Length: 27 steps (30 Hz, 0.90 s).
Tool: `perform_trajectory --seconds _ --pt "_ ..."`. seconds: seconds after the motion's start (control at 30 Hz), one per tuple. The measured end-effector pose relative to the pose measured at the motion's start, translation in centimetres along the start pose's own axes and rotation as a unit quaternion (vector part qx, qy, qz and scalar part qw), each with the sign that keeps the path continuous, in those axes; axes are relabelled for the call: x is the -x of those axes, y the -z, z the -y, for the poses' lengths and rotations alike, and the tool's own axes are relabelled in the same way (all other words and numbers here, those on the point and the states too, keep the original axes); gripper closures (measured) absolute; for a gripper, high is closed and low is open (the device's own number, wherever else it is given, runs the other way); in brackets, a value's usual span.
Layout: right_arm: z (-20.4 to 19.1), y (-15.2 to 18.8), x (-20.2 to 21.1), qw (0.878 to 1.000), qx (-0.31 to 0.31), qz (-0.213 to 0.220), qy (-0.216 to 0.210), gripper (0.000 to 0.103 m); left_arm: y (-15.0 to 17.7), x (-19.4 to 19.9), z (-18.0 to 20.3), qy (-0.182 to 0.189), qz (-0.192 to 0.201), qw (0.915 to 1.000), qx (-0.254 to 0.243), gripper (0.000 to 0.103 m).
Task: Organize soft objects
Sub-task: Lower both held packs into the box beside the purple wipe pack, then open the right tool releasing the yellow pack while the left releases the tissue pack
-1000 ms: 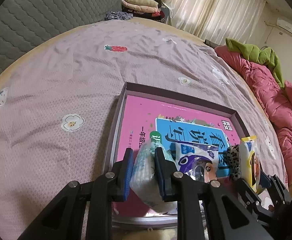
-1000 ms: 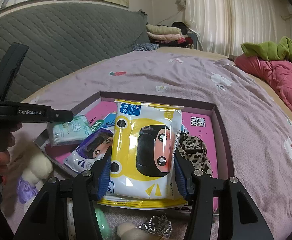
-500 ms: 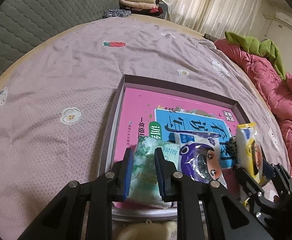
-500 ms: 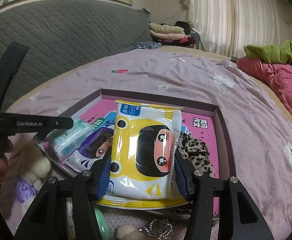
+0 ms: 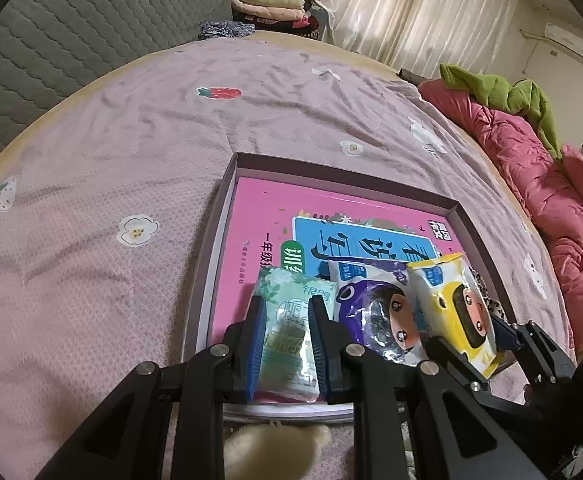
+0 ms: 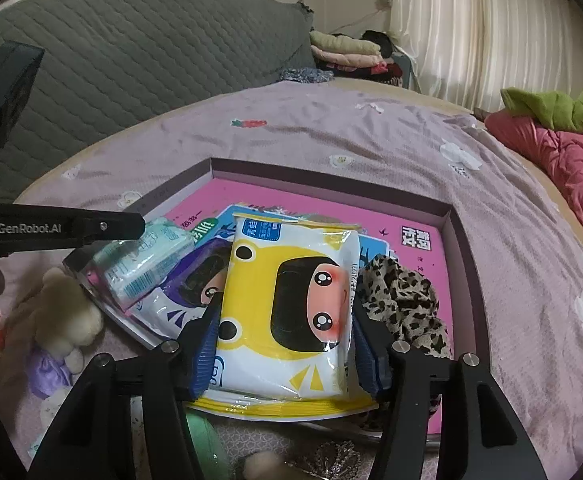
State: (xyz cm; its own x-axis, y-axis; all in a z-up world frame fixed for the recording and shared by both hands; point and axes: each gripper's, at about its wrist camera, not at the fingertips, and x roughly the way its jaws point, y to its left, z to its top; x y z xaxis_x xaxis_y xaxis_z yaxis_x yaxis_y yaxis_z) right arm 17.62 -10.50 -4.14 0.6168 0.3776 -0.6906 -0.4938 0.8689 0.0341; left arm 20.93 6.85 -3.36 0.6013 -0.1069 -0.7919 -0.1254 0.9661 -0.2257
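I'm mid-placement: my left gripper (image 5: pixel 287 334) is clamped on the green tissue pack (image 5: pixel 289 320) over the near left corner of the tray (image 5: pixel 231 168), and my right gripper (image 6: pixel 287 346) is clamped on the yellow wipes pack (image 6: pixel 291 304) over the tray's near edge, beside the purple pack (image 5: pixel 375 312). Next I'd judge both want lowering flat, then releasing. The far half of the tray lies bare; its raised walls hem the sides.
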Motion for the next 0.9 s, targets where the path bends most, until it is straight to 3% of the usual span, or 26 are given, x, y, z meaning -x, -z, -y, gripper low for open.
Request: perform_trajectory --seconds 0.9 --pt "0.26 0.22 -0.16 1.000 -0.011 -0.002 0.005 0.038 0.46 0.61 0.17 0.004 -0.008 1.0000 0.000 0.081"
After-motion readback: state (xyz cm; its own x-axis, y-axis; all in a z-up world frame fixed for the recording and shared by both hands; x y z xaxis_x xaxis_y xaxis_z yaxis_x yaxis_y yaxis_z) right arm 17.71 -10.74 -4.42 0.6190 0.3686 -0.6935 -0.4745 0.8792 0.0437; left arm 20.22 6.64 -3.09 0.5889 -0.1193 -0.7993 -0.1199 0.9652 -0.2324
